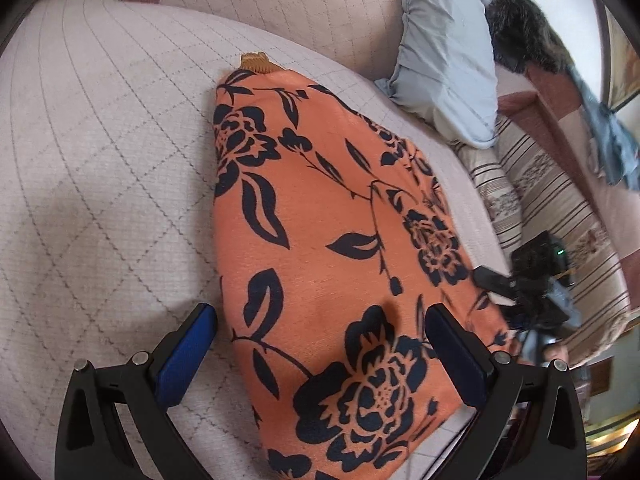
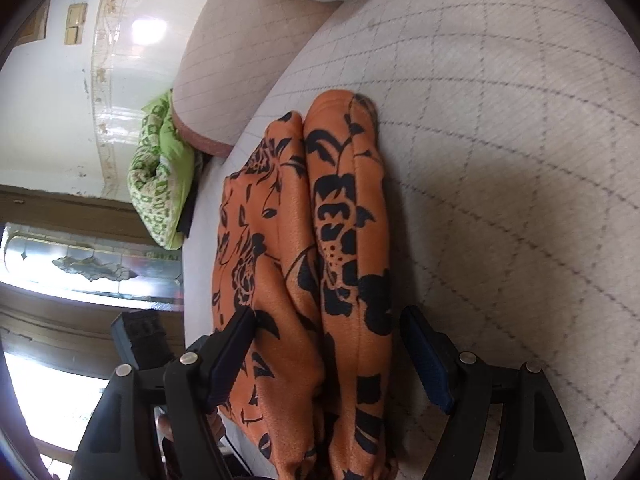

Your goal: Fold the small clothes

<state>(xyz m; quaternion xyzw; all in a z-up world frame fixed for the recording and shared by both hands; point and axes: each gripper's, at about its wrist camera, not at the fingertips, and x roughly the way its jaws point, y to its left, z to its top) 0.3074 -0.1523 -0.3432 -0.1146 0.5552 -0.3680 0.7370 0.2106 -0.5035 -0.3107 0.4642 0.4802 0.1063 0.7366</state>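
I have both jaws wide and empty: the left gripper (image 1: pixel 320 320) and right gripper (image 2: pixel 326 324) each straddle the orange flowered garment (image 1: pixel 320 208) lying folded on the quilted cushion (image 1: pixel 100 160) ahead.

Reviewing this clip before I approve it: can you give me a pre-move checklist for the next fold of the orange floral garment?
1. Orange floral garment lies on the quilted cushion: ok.
2. Left gripper open, straddling the cloth: ok.
3. Right gripper open over the folds: ok.
4. Either gripper's pads already pinching fabric: not ok.
5. Garment lying flat: not ok, two rolled ridges show in the right wrist view.
6. Layers underneath aligned: cannot tell.
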